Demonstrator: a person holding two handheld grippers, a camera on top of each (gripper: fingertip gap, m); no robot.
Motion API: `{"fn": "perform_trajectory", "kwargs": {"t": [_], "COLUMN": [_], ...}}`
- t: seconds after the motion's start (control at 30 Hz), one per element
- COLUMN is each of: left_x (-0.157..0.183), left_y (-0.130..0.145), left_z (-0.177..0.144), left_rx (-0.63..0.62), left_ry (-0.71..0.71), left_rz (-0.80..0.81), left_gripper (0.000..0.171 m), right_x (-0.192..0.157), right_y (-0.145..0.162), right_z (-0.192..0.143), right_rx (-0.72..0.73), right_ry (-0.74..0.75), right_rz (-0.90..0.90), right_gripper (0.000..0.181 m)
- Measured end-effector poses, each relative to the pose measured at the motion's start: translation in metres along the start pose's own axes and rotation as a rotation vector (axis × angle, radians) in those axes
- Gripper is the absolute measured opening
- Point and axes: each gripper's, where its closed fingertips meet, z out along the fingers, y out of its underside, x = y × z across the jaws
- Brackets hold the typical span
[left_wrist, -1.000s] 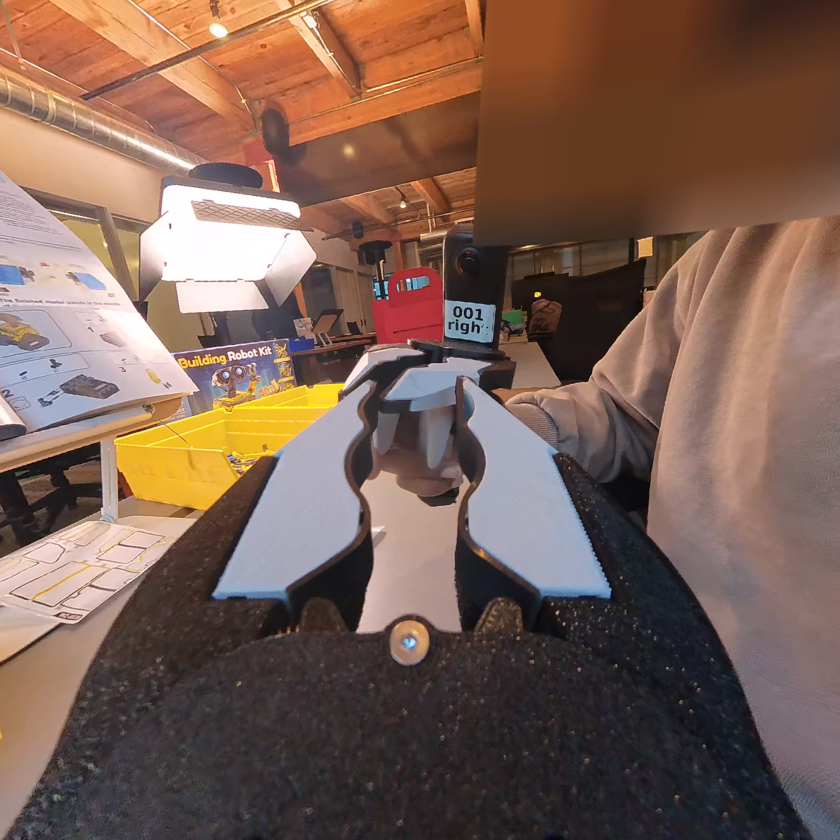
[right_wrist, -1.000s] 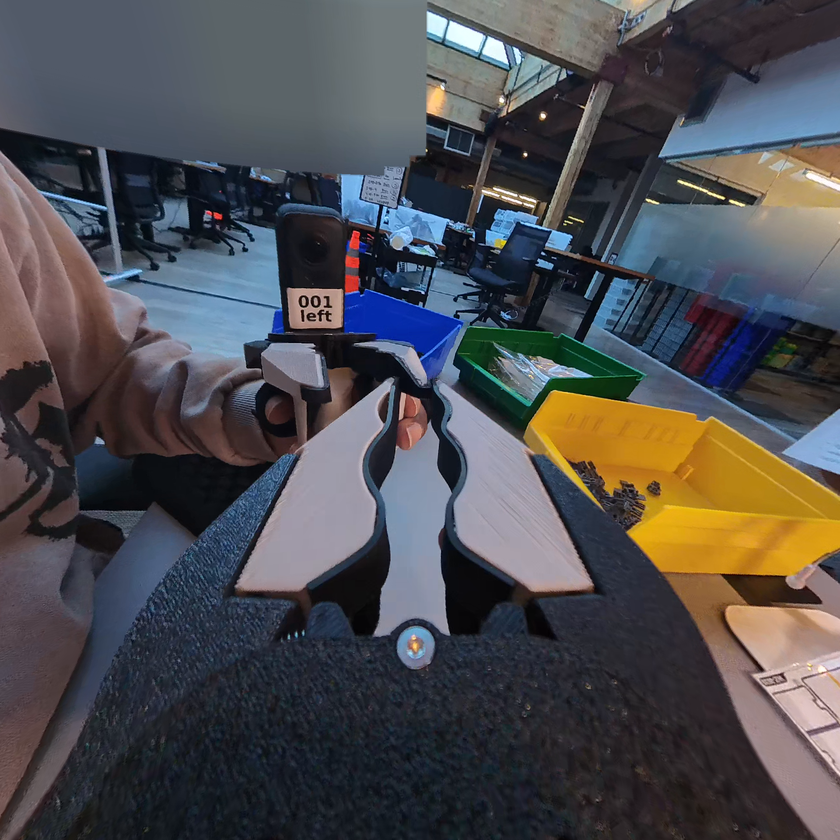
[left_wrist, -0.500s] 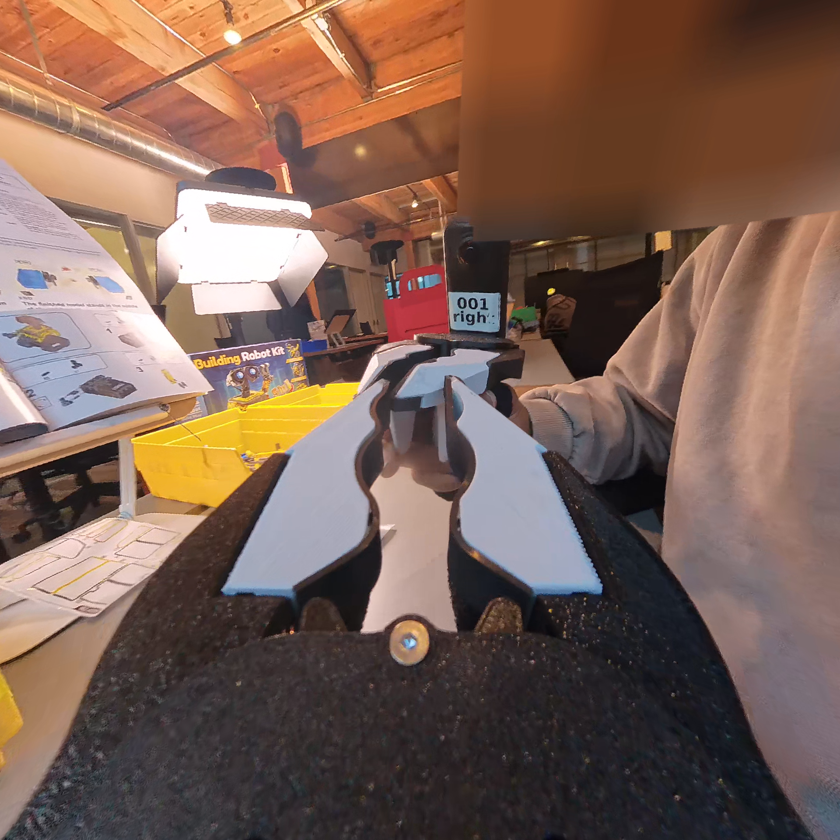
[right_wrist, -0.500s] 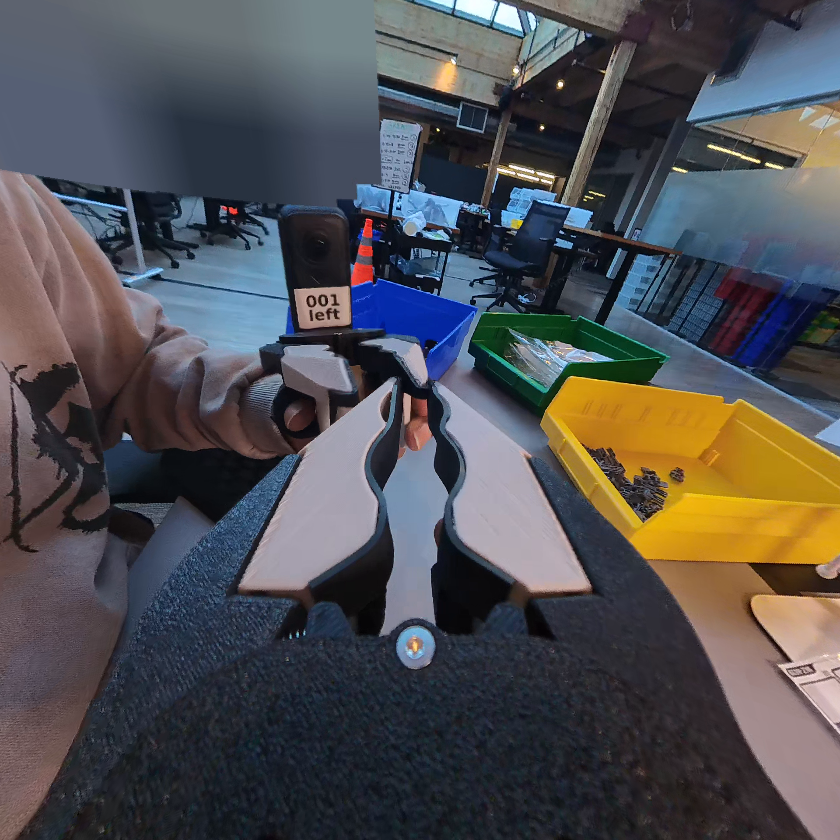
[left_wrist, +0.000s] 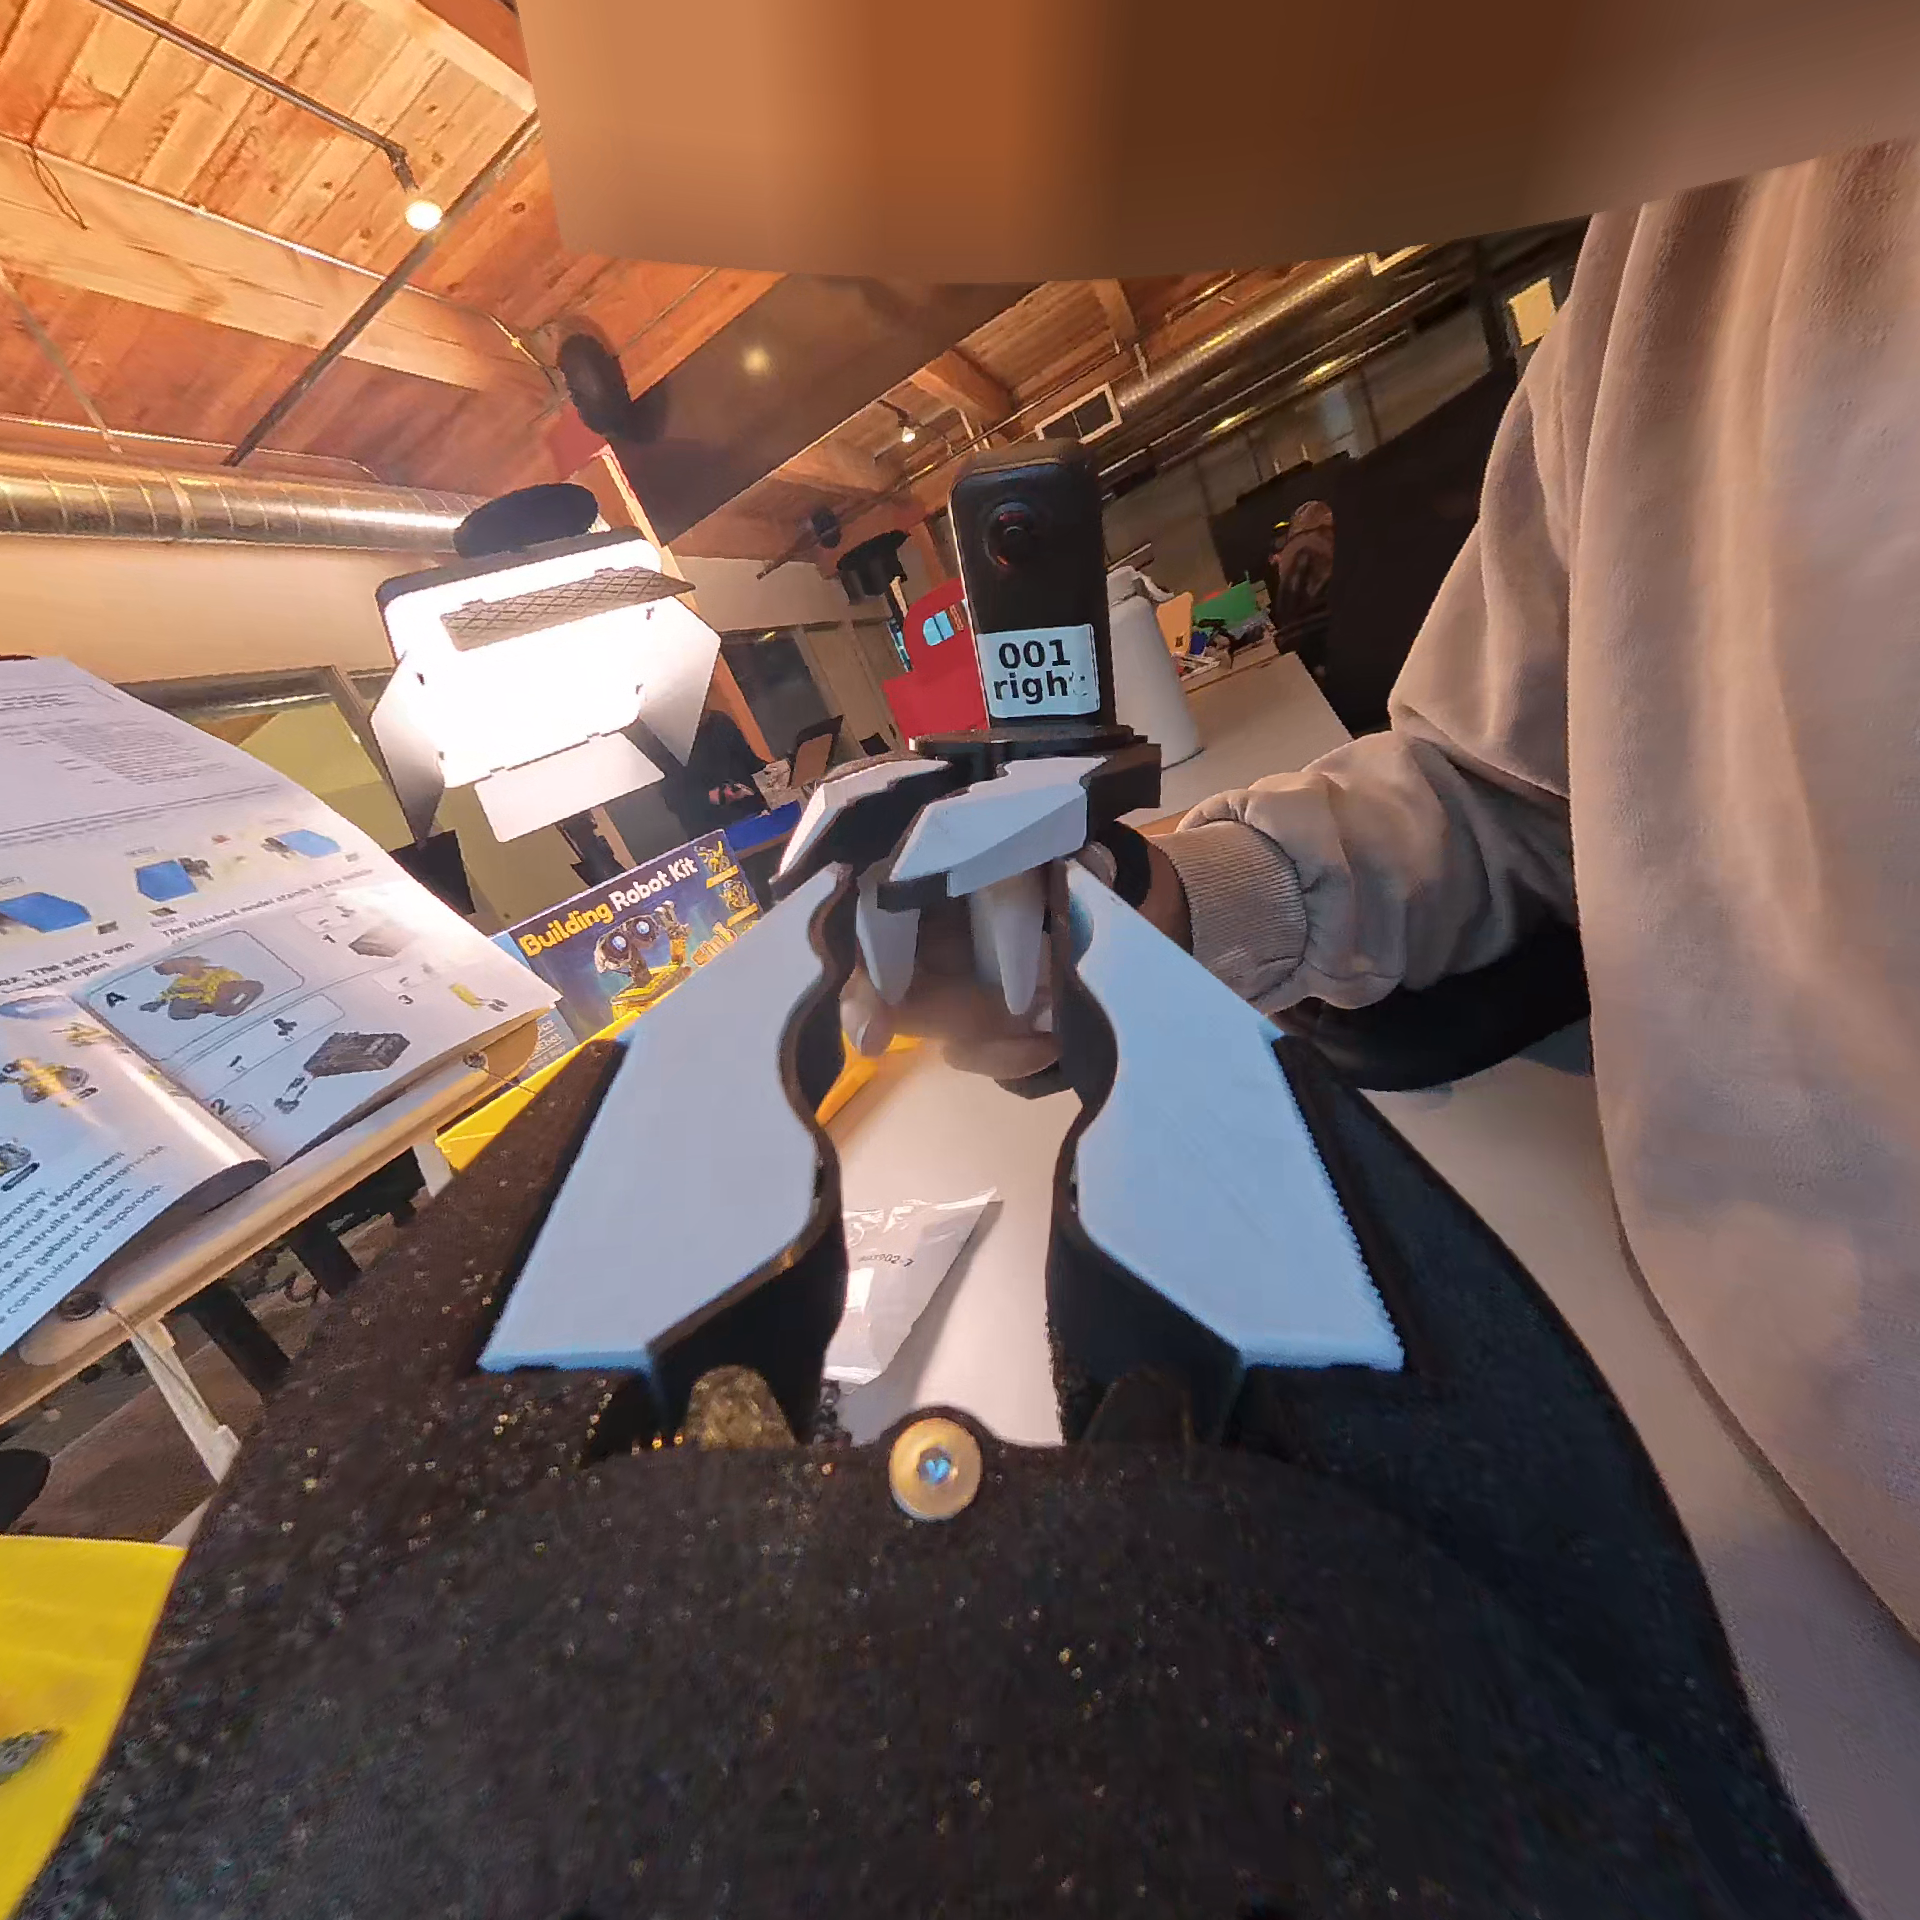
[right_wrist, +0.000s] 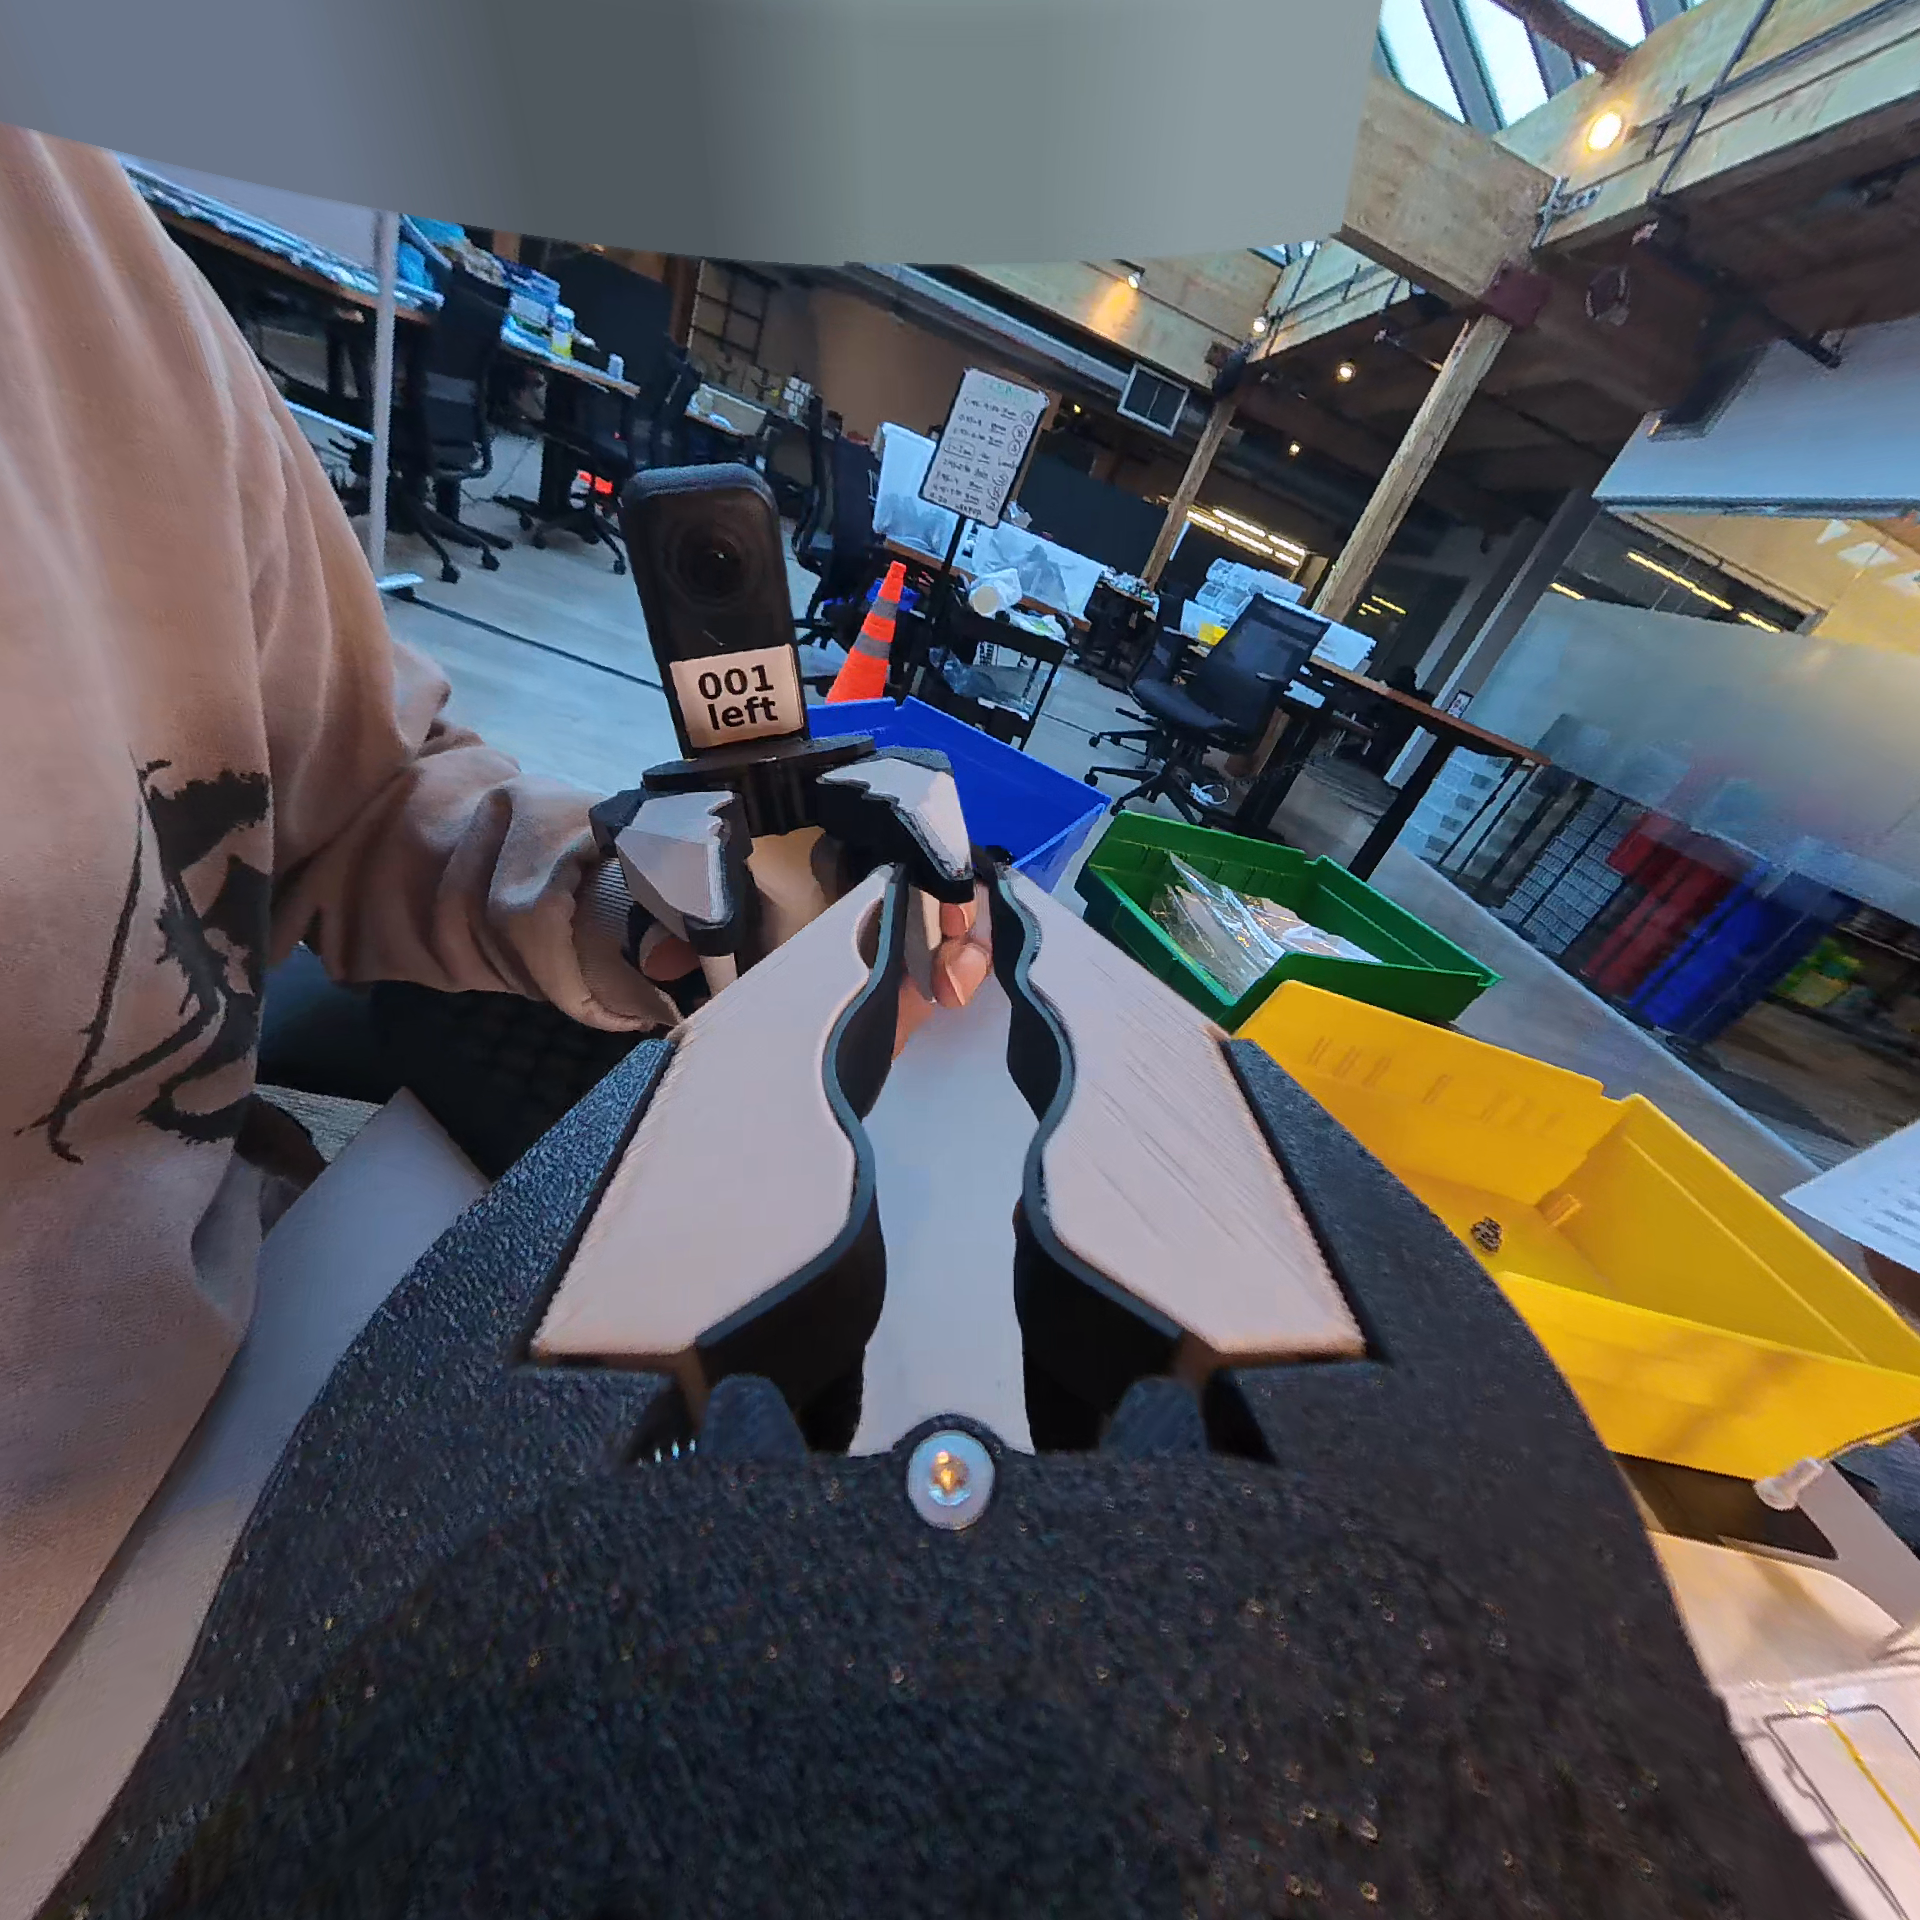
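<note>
Left wrist view: your left gripper (left_wrist: 940, 935) is open a little, holding nothing, above a small clear plastic bag (left_wrist: 902, 1273) on the white table (left_wrist: 1475, 1164). Your right gripper (right_wrist: 945, 914) is open and empty too, facing it. Farther off sits a yellow plastic bin (right_wrist: 1621, 1236).

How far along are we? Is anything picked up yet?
Nothing looks picked up: the left gripper and right gripper are both open and empty, facing each other above the table. A clear bag lies flat below the left one. The yellow bin and green bin sit beside the right.
</note>
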Motion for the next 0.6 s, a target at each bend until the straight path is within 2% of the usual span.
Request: {"fn": "perform_trajectory", "kwargs": {"t": [0.27,0.47,0.6], "left_x": [-0.0005,-0.0019,-0.0022], "left_y": [0.0011,0.0014,0.0019], "left_z": [-0.0007,-0.0036,-0.0035], "left_rx": [-0.001,0.021,0.031], "left_ry": [-0.002,0.015,0.027], "left_rz": [0.0,-0.084,-0.144], "left_gripper": [0.03,0.015,0.015], "right_x": [-0.0011,-0.007,-0.0069], "right_y": [0.0001,0.0032,0.0038], "right_z": [-0.0007,-0.0003,-0.0006], "right_rx": [-0.009,-0.035,-0.027], "right_ry": [-0.011,-0.07,-0.091], "right_rz": [-0.006,0.061,0.138], "right_gripper": [0.007,0.004,0.004]}}
